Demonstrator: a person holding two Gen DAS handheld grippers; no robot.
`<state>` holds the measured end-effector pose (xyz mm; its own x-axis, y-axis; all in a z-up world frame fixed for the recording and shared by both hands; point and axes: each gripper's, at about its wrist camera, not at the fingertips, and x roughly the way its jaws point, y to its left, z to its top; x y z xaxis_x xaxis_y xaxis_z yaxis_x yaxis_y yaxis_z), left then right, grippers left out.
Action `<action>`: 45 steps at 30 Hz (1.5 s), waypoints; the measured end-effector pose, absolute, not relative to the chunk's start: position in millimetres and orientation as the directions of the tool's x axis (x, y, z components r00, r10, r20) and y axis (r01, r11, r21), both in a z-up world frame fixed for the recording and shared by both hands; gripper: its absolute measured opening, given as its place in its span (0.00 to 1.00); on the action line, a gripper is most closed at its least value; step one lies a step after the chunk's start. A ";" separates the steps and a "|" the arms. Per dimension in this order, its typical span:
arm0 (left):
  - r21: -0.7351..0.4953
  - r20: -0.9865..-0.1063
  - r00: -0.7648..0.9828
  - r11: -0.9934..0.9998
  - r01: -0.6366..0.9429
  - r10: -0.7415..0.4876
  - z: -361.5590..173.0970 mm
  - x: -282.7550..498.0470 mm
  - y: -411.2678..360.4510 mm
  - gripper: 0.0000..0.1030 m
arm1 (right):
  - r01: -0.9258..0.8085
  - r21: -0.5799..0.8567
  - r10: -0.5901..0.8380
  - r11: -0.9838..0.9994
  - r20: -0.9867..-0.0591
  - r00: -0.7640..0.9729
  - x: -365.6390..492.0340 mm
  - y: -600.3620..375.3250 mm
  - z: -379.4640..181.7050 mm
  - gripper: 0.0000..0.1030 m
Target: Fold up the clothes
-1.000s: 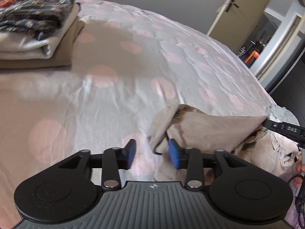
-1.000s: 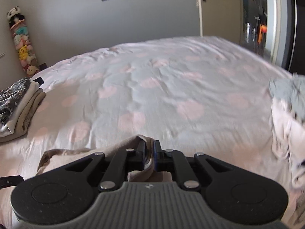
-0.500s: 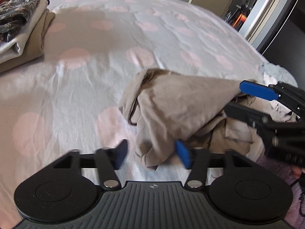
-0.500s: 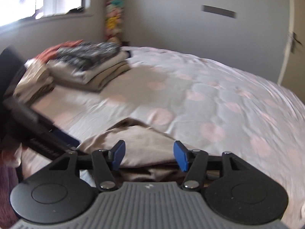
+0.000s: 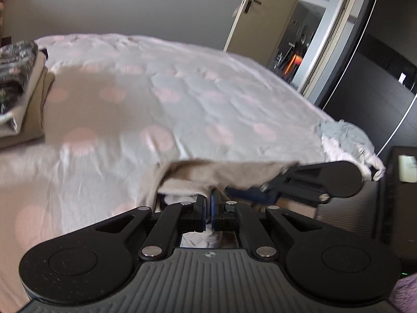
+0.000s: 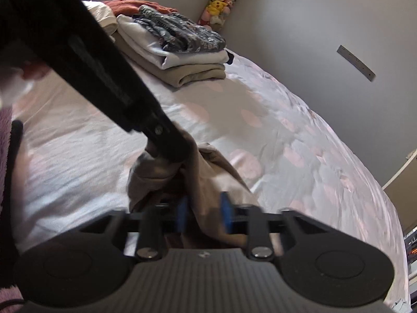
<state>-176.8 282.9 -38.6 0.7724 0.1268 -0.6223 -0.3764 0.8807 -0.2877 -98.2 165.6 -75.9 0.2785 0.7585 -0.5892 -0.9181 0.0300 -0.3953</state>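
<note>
Left gripper (image 5: pixel 207 210) pinched tight on a fold of the limp beige cotton garment (image 5: pixel 221 173), lifting that edge just off the pale, pink-dotted bedsheet (image 5: pixel 182 99). Right gripper (image 6: pixel 203 215) with blue pads parted, straddling bunched cloth but not clamped. Best handled by closing the right on an opposite edge, well apart from the left's pinch, then drawing both outward to flatten before creasing. Soft, thin fabric, sagging and rumpled, bound to slip from a shallow bite. Far left on the bed, a neat stack of folded clothes (image 6: pixel 182 49): tan, white, dark patterned knit on top. Crumpled grey-and-white heap of clothes (image 5: pixel 346 140) at the right edge.
</note>
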 end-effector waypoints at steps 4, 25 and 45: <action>-0.230 -0.556 0.809 0.900 -0.371 0.192 9.1 -182.8 278.3 0.01 | -0.931 -0.350 0.825 0.107 -0.491 0.280 -90.2 155.4 -40.2 0.03; -0.045 -0.367 0.892 0.952 -0.303 0.266 148.3 -172.4 263.1 0.01 | -0.922 -0.323 0.950 0.215 -0.149 0.274 -93.8 126.9 154.7 0.02; -0.102 -0.739 0.666 0.958 -0.268 0.108 -32.9 -159.1 333.7 0.24 | -0.728 -0.403 0.400 0.555 -0.638 0.658 95.8 92.5 -15.4 0.03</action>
<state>-159.1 333.7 -32.9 0.6656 0.1077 -0.7385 -0.2683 0.9579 -0.1021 95.8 92.5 -15.4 0.6583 0.4000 -0.6377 -0.7277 0.5548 -0.4032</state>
